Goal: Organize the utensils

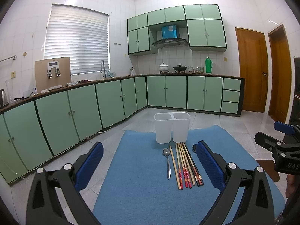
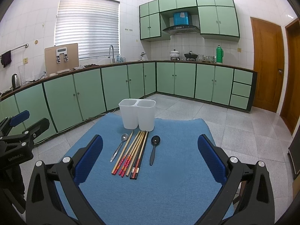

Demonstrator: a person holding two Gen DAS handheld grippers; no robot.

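Observation:
A white two-compartment holder (image 1: 172,127) (image 2: 137,115) stands at the far end of a blue mat (image 1: 142,178) (image 2: 168,187); I see nothing in it. In front of it lie a metal spoon (image 1: 167,162) (image 2: 119,146), several chopsticks (image 1: 186,166) (image 2: 132,154) side by side, and a black spoon (image 2: 154,149), whose bowl (image 1: 194,147) peeks past my left gripper's finger. My left gripper (image 1: 150,164) hangs open above the mat's near part, holding nothing. My right gripper (image 2: 150,157) is open too, near the mat's front, holding nothing.
The mat lies on a small table over a grey tiled floor. Green cabinets (image 1: 112,101) and a counter with sink, pots and a green flask (image 2: 219,54) run along the walls. Wooden doors (image 2: 266,65) stand at the right. The other gripper shows at each view's side (image 1: 281,146) (image 2: 16,142).

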